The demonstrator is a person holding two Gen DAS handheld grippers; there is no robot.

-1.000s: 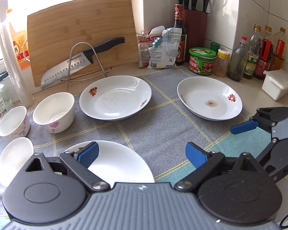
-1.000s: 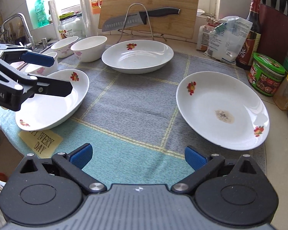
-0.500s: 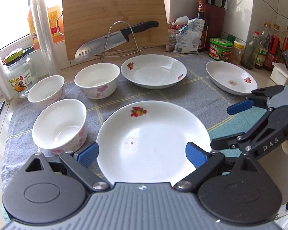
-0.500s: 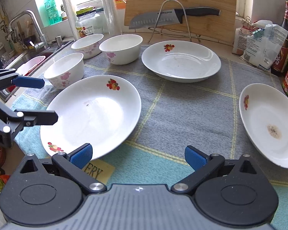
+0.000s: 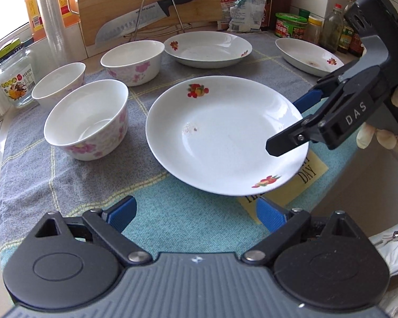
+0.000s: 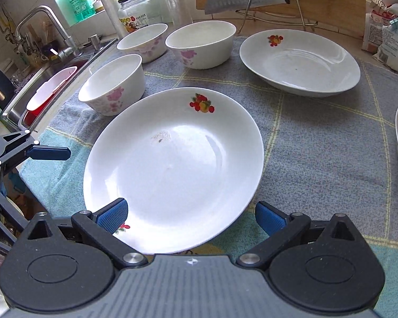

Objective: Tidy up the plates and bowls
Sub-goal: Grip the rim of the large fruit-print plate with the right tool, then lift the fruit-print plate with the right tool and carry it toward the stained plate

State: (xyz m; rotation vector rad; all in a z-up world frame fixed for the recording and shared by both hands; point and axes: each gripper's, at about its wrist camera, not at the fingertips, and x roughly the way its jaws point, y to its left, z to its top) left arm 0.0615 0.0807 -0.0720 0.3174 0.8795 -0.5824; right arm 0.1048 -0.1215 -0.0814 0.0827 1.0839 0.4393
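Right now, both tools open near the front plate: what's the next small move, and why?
Probably ease the right tool forward and down so its open jaws straddle the near plate rim, then close. That plate sits right in front of it, the pads touch nothing yet, and the left tool is open and empty, short of the rim. The other plates and bowls lie farther back.

A home kitchen: sink tap [image 6: 43, 23], knife [image 5: 151, 16], sauce bottles [image 5: 334, 26] on counter.
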